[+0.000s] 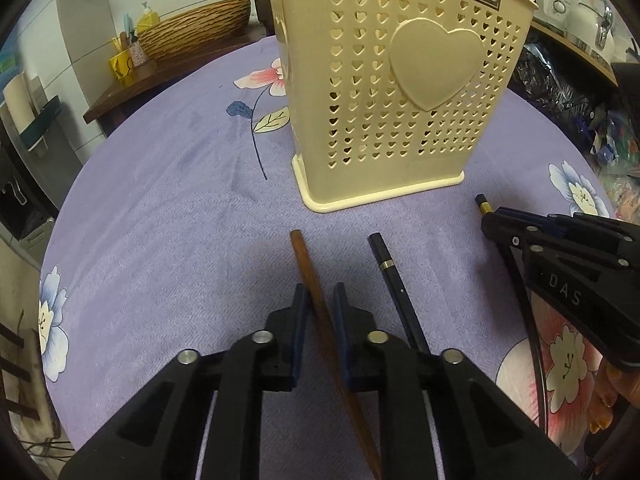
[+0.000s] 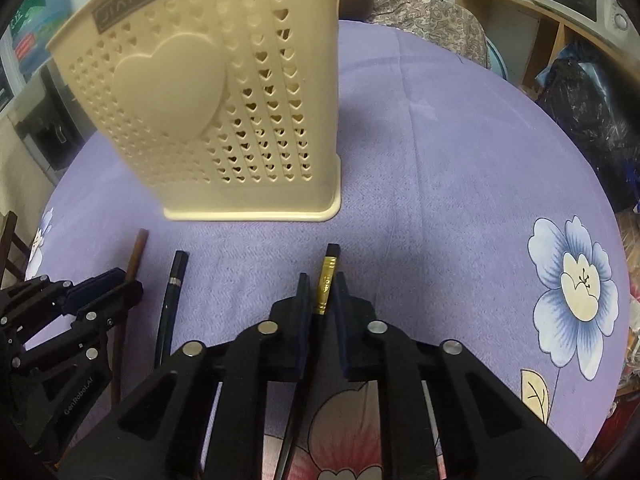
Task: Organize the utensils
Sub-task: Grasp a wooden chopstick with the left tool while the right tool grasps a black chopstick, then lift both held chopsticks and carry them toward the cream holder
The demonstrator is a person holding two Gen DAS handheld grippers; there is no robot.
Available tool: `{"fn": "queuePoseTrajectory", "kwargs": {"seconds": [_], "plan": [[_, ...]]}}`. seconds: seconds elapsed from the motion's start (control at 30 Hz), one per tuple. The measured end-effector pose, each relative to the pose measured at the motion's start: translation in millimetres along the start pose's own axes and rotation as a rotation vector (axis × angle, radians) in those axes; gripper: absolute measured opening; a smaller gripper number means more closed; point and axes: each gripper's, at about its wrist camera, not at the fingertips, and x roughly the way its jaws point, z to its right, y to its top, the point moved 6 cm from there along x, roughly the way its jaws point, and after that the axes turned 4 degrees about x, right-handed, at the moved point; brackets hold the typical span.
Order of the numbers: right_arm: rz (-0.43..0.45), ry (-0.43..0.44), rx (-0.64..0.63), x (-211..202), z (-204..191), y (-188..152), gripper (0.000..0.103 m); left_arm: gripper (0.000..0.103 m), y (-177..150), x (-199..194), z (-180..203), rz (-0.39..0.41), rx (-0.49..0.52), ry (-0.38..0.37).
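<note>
A cream utensil holder [image 1: 400, 120] with heart-shaped holes stands upright on the purple floral tablecloth [image 1: 180, 200]. In front of it lie three chopsticks. My left gripper [image 1: 321, 292] is shut on the brown wooden chopstick [image 1: 306, 258], whose end points at the holder. A black chopstick with a silver band [image 1: 384, 260] lies free just to its right. In the right wrist view my right gripper [image 2: 322, 280] is shut on a black chopstick with a gold band [image 2: 329, 276]. The holder [image 2: 224, 100] stands to the upper left there, and the left gripper [image 2: 120, 282] shows at the left edge.
A wooden counter with a woven bowl [image 1: 196, 28] and small cups lies beyond the table's far left. Dark plastic bags [image 2: 592, 112] and shelves with appliances stand to the right. Open tablecloth [image 2: 440, 160] stretches right of the holder.
</note>
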Motion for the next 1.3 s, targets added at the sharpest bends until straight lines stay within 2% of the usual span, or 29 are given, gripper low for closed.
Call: {"fn": "queuePoseTrajectory", "kwargs": {"seconds": [0.13, 0.3, 0.5, 0.93, 1.3], "plan": [[0.004, 0.012, 0.005, -0.4, 1.4, 0.0, 0.01, 0.009, 2.2, 0.9, 6.3, 0.008, 0.055, 0.032], [0.006, 0.089, 0.073, -0.6, 10.9, 2.3, 0.009, 0.008, 3.6, 1.1, 5.9, 0.011, 0.038, 0.005], [0.065, 0.167, 0.123, -22.1, 18.4, 8.4, 0.009, 0.008, 5.5, -6.7, -1.2, 0.058, 0.003, -0.012], [0.31, 0.263, 0.104, -130.9, 24.9, 29.8, 0.008, 0.008, 22.5, -76.9, -8.3, 0.242, -0.055, -0.075], [0.409, 0.313, 0.063, -186.2, 25.9, 37.4, 0.008, 0.008, 30.7, -117.0, -28.7, 0.33, -0.118, -0.115]]}}
